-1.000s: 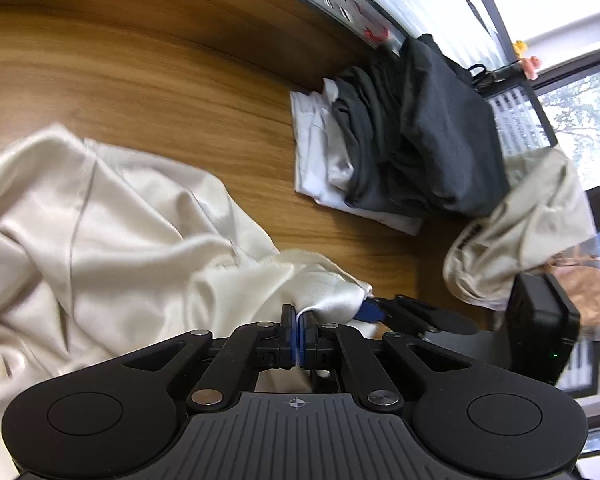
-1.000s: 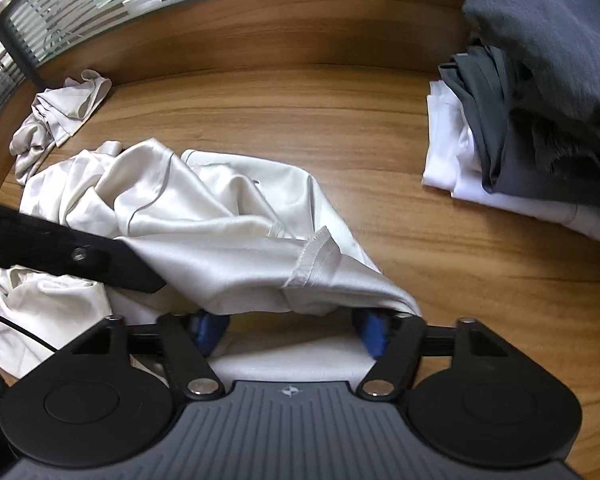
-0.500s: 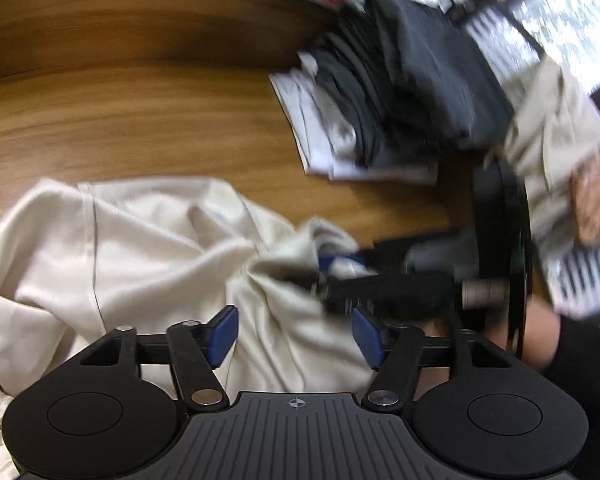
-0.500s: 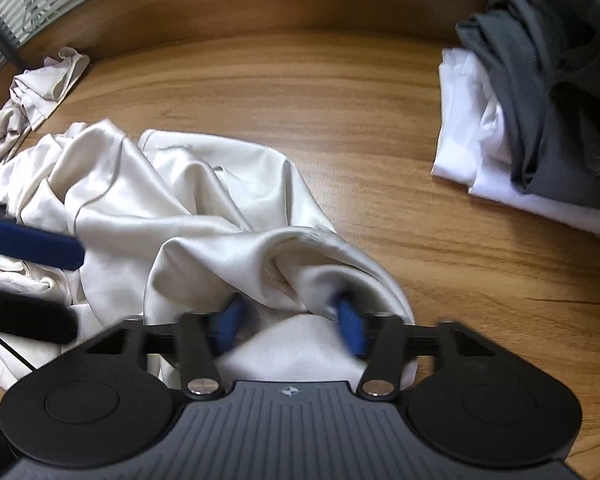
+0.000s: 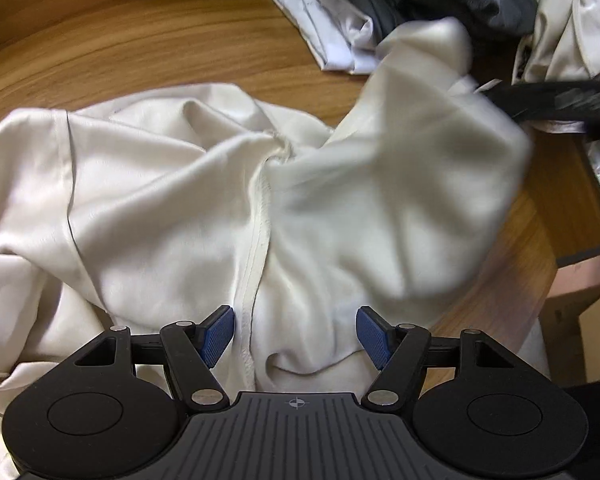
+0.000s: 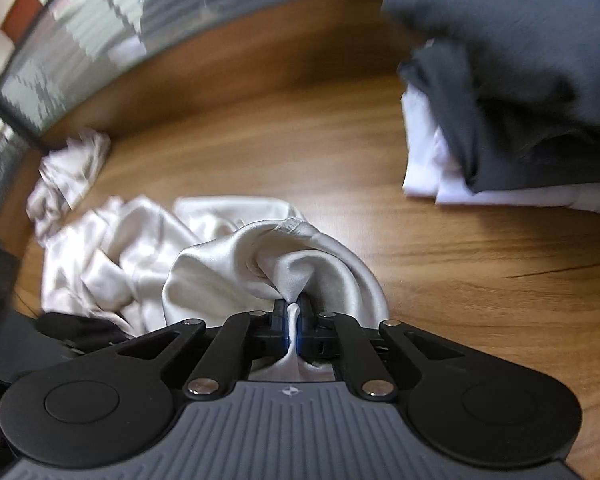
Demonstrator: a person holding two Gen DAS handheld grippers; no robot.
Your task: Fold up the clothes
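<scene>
Wood-grain tabletop carried a crumpled cream satin garment near its front edge. Nearest, the left gripper hung with jaws apart over a stitched hem; the right gripper was clenched on a bunched fold. Beyond, a folded grey-and-white stack sat close: slick satin could slip, or the swung cloth could topple it.

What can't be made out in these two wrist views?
- Left wrist: the right gripper is a dark motion-blurred streak; its fingers are unreadable.
- Left wrist: the lifted part of the cream garment is smeared.
- Right wrist: the dark folded stack is blurred and cut by the frame edge.
</scene>
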